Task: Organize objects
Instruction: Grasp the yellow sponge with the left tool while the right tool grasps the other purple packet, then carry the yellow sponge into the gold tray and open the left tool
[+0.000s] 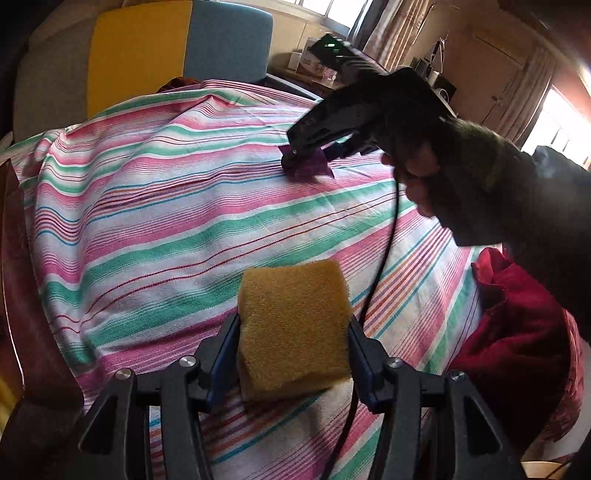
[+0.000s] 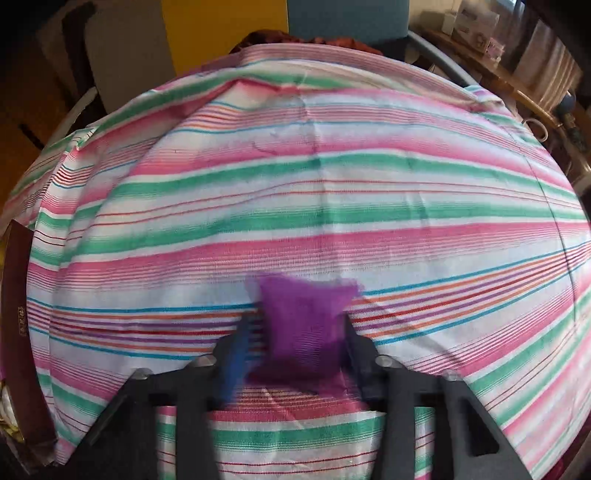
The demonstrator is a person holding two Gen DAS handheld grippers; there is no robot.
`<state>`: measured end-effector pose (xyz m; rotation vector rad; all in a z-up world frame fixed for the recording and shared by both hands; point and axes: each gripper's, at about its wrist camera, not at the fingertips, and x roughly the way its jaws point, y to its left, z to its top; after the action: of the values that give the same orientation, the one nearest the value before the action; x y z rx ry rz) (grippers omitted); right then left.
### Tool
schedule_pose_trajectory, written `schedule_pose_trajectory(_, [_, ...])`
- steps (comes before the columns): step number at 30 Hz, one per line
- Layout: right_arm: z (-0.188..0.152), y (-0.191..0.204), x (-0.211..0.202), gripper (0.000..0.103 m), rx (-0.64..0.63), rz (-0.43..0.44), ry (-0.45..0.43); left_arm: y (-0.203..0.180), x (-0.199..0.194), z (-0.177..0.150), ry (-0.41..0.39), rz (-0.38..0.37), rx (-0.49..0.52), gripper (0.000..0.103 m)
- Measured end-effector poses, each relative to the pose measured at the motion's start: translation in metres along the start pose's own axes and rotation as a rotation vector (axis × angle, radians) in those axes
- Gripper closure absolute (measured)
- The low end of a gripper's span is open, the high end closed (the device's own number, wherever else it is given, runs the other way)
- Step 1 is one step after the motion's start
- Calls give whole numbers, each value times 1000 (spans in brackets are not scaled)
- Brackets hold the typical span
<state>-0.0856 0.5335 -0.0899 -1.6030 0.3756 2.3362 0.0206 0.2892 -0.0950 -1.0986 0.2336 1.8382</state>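
My left gripper (image 1: 293, 325) is shut on a tan-yellow sponge block (image 1: 293, 325), held just above the striped cloth (image 1: 155, 206). My right gripper (image 2: 301, 325) is shut on a small purple mesh pouch (image 2: 301, 321), low over the striped cloth (image 2: 295, 184); this view is motion-blurred. In the left wrist view the right gripper (image 1: 306, 160) shows at the upper right, held by a hand, with the purple pouch (image 1: 314, 168) between its fingers, touching or just above the cloth. A black cable (image 1: 388, 236) hangs from it.
A pink, green and white striped cloth covers the surface. A red cloth (image 1: 517, 332) is bunched at the right edge. A yellow and blue chair back (image 1: 177, 48) stands behind. A dark brown edge (image 2: 18, 314) lies at the left. A cluttered side table (image 2: 480, 29) is far right.
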Motion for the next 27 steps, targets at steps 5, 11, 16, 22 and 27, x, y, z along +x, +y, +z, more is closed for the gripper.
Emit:
schedule_pose_trajectory(5, [-35, 6, -16, 68, -33, 51, -24, 0, -4, 0, -7, 7, -8, 49])
schedule_pose_trajectory(11, [-77, 16, -29, 68, -40, 117, -80, -2, -21, -6, -24, 48, 2, 49])
schedule_pose_trajectory(16, [-85, 19, -30, 67, -61, 99, -100, -9, -54, -12, -82, 76, 51, 49])
schedule_pose_trajectory(22, [-86, 23, -27, 67, -88, 83, -122, -3, -77, -17, -114, 104, 20, 49])
schedule_pose_trajectory(27, [-84, 24, -25, 64, -97, 102, -121, -4, -95, -18, -150, 115, 10, 49])
